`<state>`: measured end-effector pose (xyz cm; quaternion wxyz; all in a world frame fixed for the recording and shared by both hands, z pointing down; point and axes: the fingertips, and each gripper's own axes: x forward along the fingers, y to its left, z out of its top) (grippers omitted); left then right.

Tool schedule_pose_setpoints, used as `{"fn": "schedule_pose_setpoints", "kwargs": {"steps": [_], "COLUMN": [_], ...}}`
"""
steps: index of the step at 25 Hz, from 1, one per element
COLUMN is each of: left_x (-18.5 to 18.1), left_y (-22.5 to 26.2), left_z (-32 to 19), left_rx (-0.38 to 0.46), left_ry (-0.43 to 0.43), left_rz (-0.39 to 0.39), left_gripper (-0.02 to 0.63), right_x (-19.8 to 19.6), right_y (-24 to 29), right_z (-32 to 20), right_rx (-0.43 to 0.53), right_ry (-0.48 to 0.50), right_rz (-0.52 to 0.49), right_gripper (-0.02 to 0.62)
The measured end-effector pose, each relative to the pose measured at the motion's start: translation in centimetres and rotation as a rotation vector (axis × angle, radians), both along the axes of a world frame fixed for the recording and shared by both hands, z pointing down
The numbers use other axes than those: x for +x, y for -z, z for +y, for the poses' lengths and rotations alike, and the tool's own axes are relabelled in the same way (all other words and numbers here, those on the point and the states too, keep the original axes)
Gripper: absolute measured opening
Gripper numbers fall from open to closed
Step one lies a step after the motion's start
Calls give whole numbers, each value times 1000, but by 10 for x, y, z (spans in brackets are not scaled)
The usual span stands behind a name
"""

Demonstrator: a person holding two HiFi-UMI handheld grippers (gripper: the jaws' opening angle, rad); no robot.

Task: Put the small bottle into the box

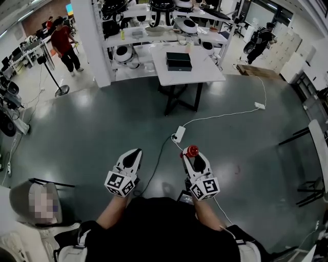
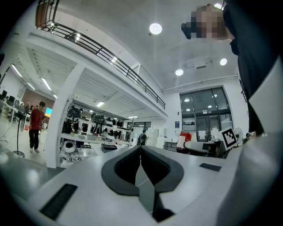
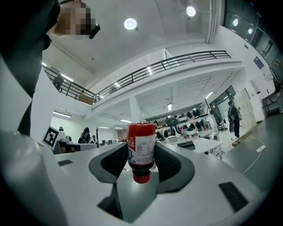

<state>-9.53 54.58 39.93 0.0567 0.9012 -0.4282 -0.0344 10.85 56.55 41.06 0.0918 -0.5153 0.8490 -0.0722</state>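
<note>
A small red bottle [image 3: 141, 150] with a white label sits clamped between the jaws of my right gripper [image 3: 141, 152], its red cap pointing back toward the camera. From the head view the same bottle [image 1: 192, 151] shows as a red blob at the tip of the right gripper [image 1: 193, 154]. My left gripper [image 1: 134, 155] is held level beside it, jaws pressed together with nothing in them; the left gripper [image 2: 140, 152] view confirms this. A black box [image 1: 179, 61] rests on the white table [image 1: 205, 71] well ahead of me across the floor.
A white power strip [image 1: 179, 134] and cables [image 1: 220, 116] lie on the grey floor between me and the table. Shelves with equipment [image 1: 154, 15] stand behind the table. A person in red [image 1: 64, 45] stands far left, another person [image 1: 259, 41] far right. A chair [image 1: 36, 204] is at my left.
</note>
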Motion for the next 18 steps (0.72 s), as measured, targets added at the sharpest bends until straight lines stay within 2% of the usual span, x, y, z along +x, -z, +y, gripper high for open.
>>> {"fn": "schedule_pose_setpoints", "kwargs": {"steps": [5,12,18], "left_x": [7,-3,-1], "left_y": [-4,-20,-30], "left_z": [6,-2,-49], "left_rx": [-14,-44,-41], "left_ry": [-4,15,28], "left_rz": [-10,-19,-5], "left_gripper": [21,21,21], "right_x": [9,6,12], "right_y": [-9,-22,-37], "right_z": [2,-12,-53], "right_rx": [-22,-47,-63], "right_ry": [13,22,33], "right_rz": [-6,-16,10], "right_gripper": [210,210,210]}}
